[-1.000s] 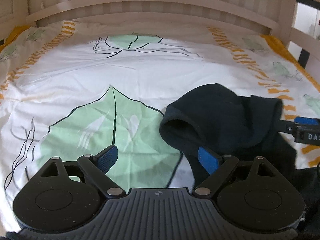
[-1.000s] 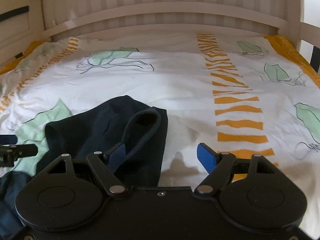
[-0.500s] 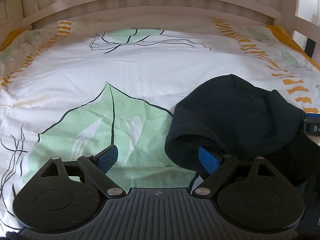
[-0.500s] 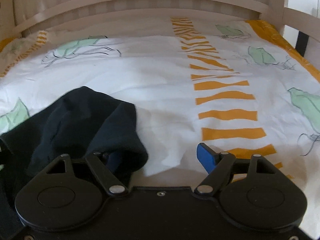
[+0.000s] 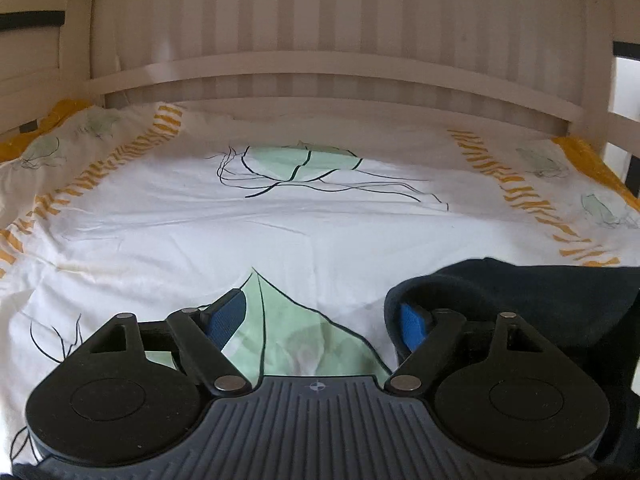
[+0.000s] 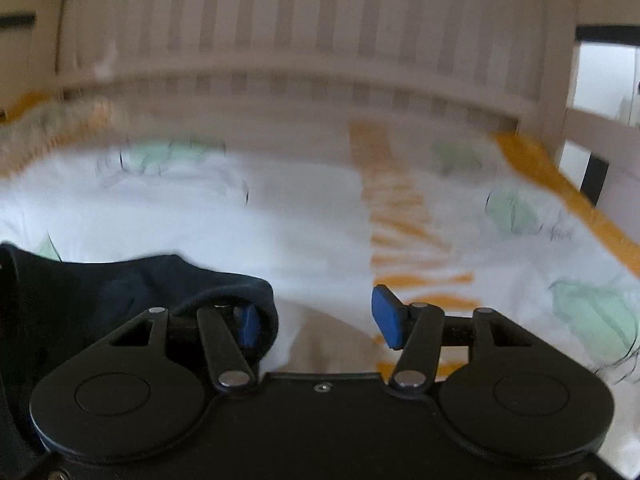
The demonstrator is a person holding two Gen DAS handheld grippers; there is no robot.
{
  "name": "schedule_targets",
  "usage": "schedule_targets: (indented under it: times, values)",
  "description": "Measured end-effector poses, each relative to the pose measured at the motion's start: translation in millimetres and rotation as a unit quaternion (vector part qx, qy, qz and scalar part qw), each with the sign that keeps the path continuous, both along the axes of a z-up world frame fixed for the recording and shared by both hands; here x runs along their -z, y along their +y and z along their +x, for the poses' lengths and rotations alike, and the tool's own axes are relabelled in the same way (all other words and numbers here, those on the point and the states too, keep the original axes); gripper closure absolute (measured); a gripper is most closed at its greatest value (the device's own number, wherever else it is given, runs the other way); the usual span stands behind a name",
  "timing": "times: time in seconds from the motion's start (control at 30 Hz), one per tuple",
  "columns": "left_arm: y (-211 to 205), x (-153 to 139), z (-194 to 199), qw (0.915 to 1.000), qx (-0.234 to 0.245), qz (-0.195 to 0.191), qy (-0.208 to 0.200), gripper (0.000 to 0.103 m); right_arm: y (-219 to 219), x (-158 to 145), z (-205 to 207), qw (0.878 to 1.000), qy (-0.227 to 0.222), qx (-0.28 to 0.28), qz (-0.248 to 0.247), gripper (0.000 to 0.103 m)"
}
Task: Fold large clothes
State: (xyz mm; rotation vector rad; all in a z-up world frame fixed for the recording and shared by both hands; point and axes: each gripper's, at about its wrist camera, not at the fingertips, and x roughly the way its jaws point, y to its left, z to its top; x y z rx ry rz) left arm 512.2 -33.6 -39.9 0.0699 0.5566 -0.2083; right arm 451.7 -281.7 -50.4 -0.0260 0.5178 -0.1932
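A dark navy garment (image 5: 540, 300) lies bunched on the bed at the lower right of the left wrist view; it also shows at the lower left of the right wrist view (image 6: 120, 288). My left gripper (image 5: 320, 320) is open; its right blue pad (image 5: 412, 322) sits inside a rolled cuff-like edge of the garment, its left pad (image 5: 228, 316) over the bare sheet. My right gripper (image 6: 316, 320) is open; its left pad (image 6: 250, 324) is tucked under the garment's rolled edge, its right pad (image 6: 386, 316) is free. The right wrist view is blurred.
The bed has a white cover (image 5: 280, 232) printed with green leaves and orange stripes. A pale slatted wooden headboard (image 5: 320, 68) stands at the far end, with a side rail (image 6: 592, 132) on the right.
Both grippers have risen and tilted up, so the headboard fills more of each view. The garment has slid lower and nearer, and its rolled edges now wrap one pad of each gripper.
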Motion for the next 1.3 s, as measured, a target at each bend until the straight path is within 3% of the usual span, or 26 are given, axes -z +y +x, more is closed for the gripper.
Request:
schedule_targets:
  times: [0.1,0.2,0.23,0.4,0.6,0.73,0.8,0.9,1.0,1.07,1.2,1.3]
  values:
    - [0,17,1,0.9987,0.016,0.039,0.028,0.025,-17,18,1,0.999,0.05,-0.001,0.018,0.038]
    - [-4,43,5,0.9907,0.049,0.085,0.094,0.024,-35,49,7,0.989,0.132,0.0,0.069,0.035]
    - [-4,50,6,0.9886,0.056,0.092,0.105,0.024,-39,55,6,0.986,0.139,-0.001,0.087,0.034]
    - [5,44,7,0.9892,0.061,0.074,0.111,0.024,-44,50,1,0.985,0.128,-0.023,0.113,0.031]
    - [26,25,1,0.9877,0.089,0.04,0.122,0.025,-50,33,-25,0.979,0.124,-0.092,0.135,0.028]
    - [37,21,-5,0.9808,0.128,0.056,0.136,0.025,-48,25,-44,0.976,0.131,-0.123,0.12,0.028]
    - [40,14,-10,0.9814,0.126,0.066,0.129,0.025,-47,20,-48,0.977,0.124,-0.127,0.12,0.028]
    - [40,-5,-15,0.9872,0.114,0.004,0.112,0.025,-46,8,-47,0.978,0.095,-0.124,0.135,0.028]
    - [20,-16,-13,0.9891,0.098,-0.05,0.098,0.025,-43,2,-32,0.976,0.075,-0.121,0.167,0.041]
    - [4,-15,-8,0.9897,0.085,-0.065,0.095,0.025,-39,6,-20,0.973,0.081,-0.119,0.182,0.059]
    - [-17,5,-4,0.9877,0.06,-0.087,0.115,0.025,-27,21,1,0.971,0.095,-0.11,0.191,0.062]
    - [-23,39,2,0.9877,0.035,-0.052,0.144,0.025,-25,41,12,0.971,0.129,-0.087,0.181,0.065]
